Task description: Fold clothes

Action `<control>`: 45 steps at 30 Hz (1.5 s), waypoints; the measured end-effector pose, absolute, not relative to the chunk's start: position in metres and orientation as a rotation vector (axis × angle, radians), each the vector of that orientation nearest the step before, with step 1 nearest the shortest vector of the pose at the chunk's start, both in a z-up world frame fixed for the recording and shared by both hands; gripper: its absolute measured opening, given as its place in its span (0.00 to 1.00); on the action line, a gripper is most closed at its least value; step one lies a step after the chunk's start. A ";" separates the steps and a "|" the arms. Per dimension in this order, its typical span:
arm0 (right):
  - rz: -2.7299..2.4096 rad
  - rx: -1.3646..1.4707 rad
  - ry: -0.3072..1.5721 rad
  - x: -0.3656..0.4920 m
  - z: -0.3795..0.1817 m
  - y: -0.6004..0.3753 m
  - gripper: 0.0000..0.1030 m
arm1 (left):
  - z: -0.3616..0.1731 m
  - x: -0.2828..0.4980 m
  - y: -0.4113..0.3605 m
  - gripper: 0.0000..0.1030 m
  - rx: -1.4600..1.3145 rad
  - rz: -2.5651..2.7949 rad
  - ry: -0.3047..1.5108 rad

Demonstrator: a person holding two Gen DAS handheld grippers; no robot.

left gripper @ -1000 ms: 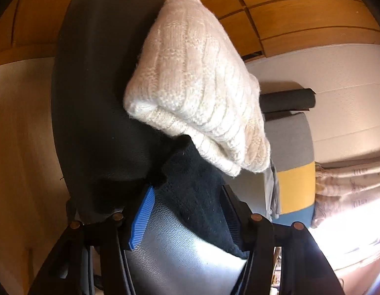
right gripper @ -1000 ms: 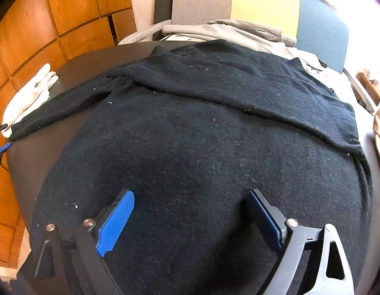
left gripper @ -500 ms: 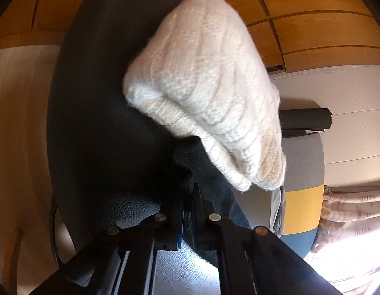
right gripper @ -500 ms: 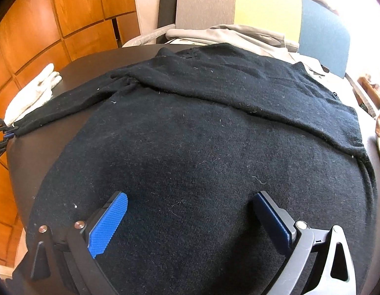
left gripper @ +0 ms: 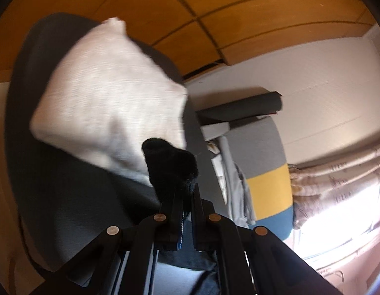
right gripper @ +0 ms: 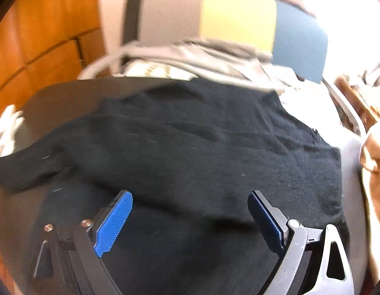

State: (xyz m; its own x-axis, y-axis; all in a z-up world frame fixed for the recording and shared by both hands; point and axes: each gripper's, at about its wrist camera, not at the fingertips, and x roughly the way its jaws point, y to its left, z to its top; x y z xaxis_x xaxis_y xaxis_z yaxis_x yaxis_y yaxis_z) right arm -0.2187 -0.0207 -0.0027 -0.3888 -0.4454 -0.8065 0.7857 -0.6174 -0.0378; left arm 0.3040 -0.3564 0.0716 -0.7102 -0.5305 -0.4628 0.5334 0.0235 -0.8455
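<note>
Sleeve cuff [left gripper: 169,164] pinched in left gripper [left gripper: 185,196]; right gripper [right gripper: 190,211] agape.

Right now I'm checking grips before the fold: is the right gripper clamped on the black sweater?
No, the right gripper hovers over the black sweater with its blue-padded fingers spread wide apart.

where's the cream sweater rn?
Left wrist view: the cream sweater lies folded on the dark table, upper left, just beyond the black sleeve end pinched in the left gripper.
</note>
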 end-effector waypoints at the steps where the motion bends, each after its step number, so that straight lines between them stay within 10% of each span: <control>1: -2.063 1.047 0.534 -0.226 -0.009 -0.022 0.93 | 0.081 0.303 -0.356 0.03 -0.002 -1.808 1.545; 21: -2.042 0.984 0.415 -0.232 -0.019 -0.008 0.99 | 0.172 -0.003 -0.256 0.03 0.443 -2.441 1.486; 45: -2.023 0.988 0.378 -0.232 -0.019 -0.005 1.00 | 0.034 -0.168 -0.201 0.16 1.197 -2.386 1.262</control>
State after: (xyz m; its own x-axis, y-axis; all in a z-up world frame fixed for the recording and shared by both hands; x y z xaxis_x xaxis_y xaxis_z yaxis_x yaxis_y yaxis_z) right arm -0.2325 -0.0051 -0.0191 -0.3435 -0.5522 -0.7596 0.7892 -0.6082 0.0853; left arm -0.1684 -0.2008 0.0339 -0.6565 0.1915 -0.7296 0.4953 -0.6200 -0.6085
